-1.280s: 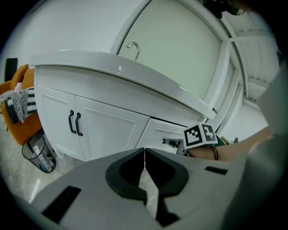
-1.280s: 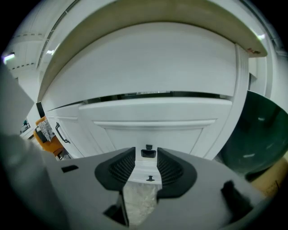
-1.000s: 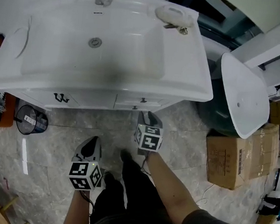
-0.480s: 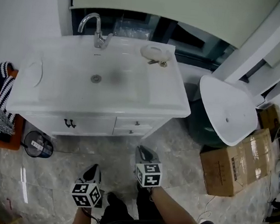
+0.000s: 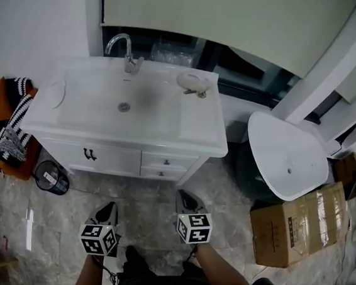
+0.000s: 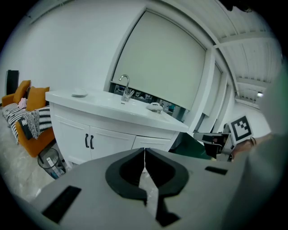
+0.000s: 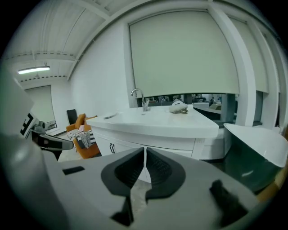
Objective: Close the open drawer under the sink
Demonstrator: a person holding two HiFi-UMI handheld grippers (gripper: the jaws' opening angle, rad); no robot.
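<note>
The white wooden vanity cabinet (image 5: 100,157) with a white ceramic sink top (image 5: 73,118) stands at 12 o'clock from both grippers, well apart from them. At 5 o'clock from the drain, two small white drawers (image 5: 166,162) with dark knobs sit one above the other, both flush with the cabinet front. A curved chrome tap (image 5: 127,51) rises at 12 o'clock of the bowl. The left gripper (image 5: 109,207) is held over the grey marble floor with its jaws pressed together, nothing between them. The right gripper (image 5: 185,198), at its 3 o'clock, has just been closing its jaws; they now meet, empty. A loose white ceramic basin (image 5: 287,153) leans at 3 o'clock of the cabinet, a brown cardboard box (image 5: 286,229) at 4 o'clock.
</note>
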